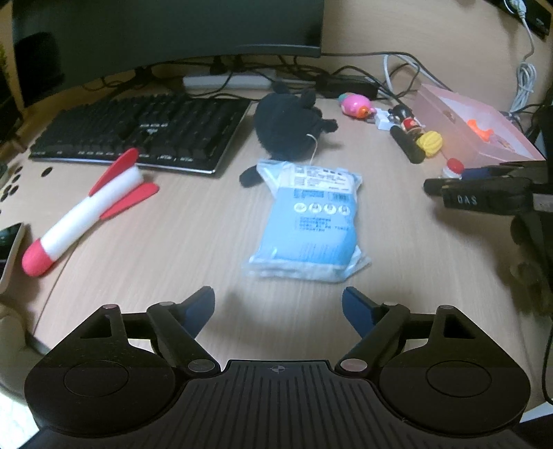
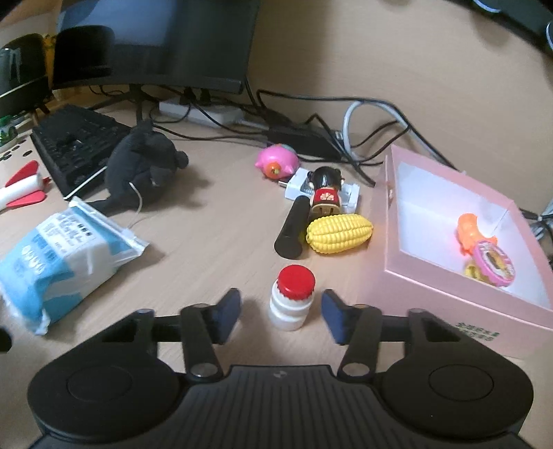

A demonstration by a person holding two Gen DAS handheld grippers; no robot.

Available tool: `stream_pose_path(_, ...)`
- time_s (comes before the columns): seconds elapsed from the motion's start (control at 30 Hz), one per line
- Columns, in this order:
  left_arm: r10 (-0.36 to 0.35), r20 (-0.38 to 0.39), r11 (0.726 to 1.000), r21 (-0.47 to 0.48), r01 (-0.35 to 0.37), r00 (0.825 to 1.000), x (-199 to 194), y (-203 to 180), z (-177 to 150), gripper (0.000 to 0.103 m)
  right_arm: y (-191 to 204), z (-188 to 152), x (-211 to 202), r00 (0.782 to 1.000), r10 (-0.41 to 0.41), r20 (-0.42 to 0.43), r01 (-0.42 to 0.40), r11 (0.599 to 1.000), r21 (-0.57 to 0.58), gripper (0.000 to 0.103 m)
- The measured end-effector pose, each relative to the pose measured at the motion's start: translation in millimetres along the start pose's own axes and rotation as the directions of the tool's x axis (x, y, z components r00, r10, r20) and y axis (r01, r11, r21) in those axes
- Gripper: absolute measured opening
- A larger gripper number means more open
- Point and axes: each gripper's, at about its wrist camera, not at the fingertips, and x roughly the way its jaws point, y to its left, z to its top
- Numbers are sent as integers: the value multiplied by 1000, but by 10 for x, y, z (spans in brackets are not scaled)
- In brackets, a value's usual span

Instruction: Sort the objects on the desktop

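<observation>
My right gripper (image 2: 280, 312) is open, its blue pads either side of a small white bottle with a red cap (image 2: 292, 299) that stands upright on the desk, not touching it. The pink box (image 2: 446, 276) to its right holds an orange toy (image 2: 469, 232) and a pink round toy (image 2: 495, 264). A yellow corn toy (image 2: 340, 233), a black cylinder (image 2: 293, 228), a doll (image 2: 325, 193) and a pink pig toy (image 2: 277, 161) lie beyond. My left gripper (image 1: 278, 309) is open and empty, just short of a blue tissue pack (image 1: 311, 221). The right gripper (image 1: 484, 193) shows in the left wrist view.
A black plush toy (image 1: 290, 124) lies behind the tissue pack, beside a black keyboard (image 1: 138, 131). A red and white foam rocket (image 1: 86, 214) lies at the left. A monitor (image 1: 166, 31), power strip (image 2: 200, 112) and several cables run along the back.
</observation>
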Motion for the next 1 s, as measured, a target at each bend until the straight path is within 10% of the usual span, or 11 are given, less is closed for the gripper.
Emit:
stream_pose_path(0.1,-9,3,1000,-6,9,1000,-35,6,-1,90,-13,16,38,1000,-4,-12,4,1000,7,26)
stream_pose_path(0.53,-4,43,999,53,2,999,298,-256,357,92,-101,-285,-476,1000,-2,-10,3,1000,23,25)
stream_pose_path(0.8,-10,43,996,92,6,999,450,-443,443,60,-206,-459,-715,999,-27,-31,29,998,50,25)
stream_pose_path(1.0,-67,93,983,177,50,993,169,-727,396,58,-315,-547,-803,996,-68,-50,70,997,41,25)
